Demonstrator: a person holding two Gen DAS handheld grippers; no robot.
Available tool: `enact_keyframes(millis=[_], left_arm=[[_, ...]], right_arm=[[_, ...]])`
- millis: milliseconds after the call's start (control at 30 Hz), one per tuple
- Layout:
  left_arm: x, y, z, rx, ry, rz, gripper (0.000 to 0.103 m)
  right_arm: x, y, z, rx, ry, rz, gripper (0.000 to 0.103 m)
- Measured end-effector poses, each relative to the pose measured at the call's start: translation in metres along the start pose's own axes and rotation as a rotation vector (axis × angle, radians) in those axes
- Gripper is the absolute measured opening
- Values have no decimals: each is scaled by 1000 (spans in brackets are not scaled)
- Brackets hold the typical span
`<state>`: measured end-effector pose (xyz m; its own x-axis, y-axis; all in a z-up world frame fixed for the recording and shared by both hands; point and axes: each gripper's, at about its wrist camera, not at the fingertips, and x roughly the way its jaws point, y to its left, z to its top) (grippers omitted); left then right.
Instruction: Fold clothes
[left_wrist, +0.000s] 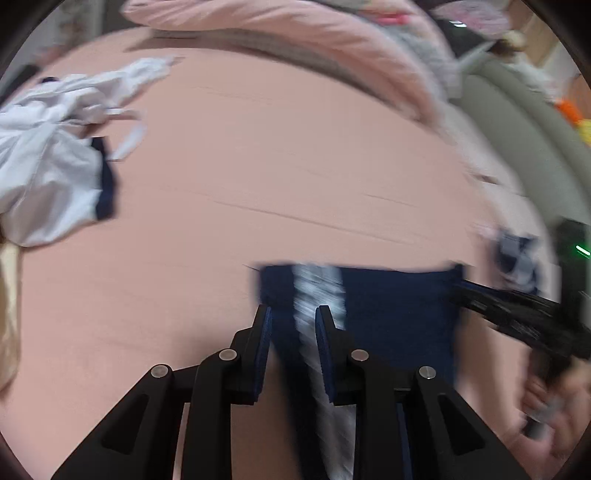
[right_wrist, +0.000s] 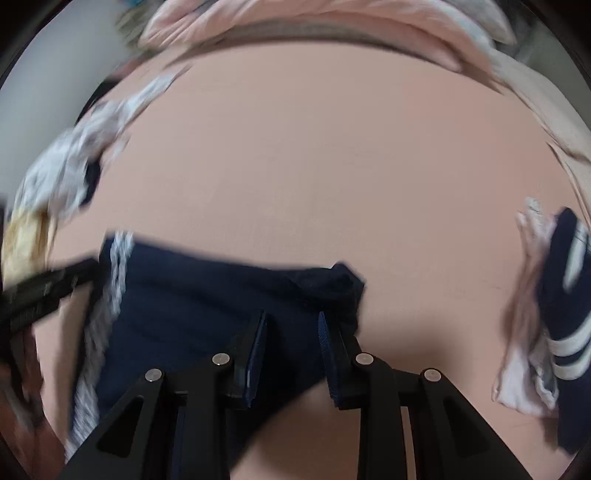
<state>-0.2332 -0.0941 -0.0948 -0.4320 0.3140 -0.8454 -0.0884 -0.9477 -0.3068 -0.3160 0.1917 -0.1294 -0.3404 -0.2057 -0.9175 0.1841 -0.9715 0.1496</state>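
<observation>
A navy garment (left_wrist: 399, 314) with a white side stripe lies flat on the pink bedsheet (left_wrist: 258, 166). My left gripper (left_wrist: 293, 310) is shut on its striped left edge, and the cloth fills the gap between the pads. In the right wrist view the same garment (right_wrist: 184, 302) spreads under my right gripper (right_wrist: 293, 317). Its jaws stand apart over the rumpled right corner and the pads do not press the cloth. The left wrist view shows the right gripper's black body (left_wrist: 517, 317) at that corner.
A crumpled white garment with navy trim (left_wrist: 48, 173) lies at the bed's left. A small pile of navy-and-white clothes (right_wrist: 565, 288) sits at the right edge. A pink duvet (left_wrist: 295, 29) runs along the far side. A hand (left_wrist: 554, 406) holds the right gripper.
</observation>
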Motion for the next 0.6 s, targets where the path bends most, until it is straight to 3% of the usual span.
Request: enact_keyframes(millis=[100,233,333,467,533,600], left_arm=[[-25,-20,-22,106,41,-87,22],[-36,-47,-67,182,142,-111,22],[-39,-63,-88,183,176,-101,22],[-24,-58,-116,200,198,22,21],[-27,-43,-123,102,138,-54,21],[-34,-36,-125,35,131,-69,22]], right_arm=[[-18,13,-31,27,14,108,28],[-35,25,-89,74,48,222,29],[-38,51,-139,71,61,234,29],[-40,79,-181,2,39,187,32],[-44,75,-189,-60,34,176,32],[-52,68,-193,-66,20,171,31]])
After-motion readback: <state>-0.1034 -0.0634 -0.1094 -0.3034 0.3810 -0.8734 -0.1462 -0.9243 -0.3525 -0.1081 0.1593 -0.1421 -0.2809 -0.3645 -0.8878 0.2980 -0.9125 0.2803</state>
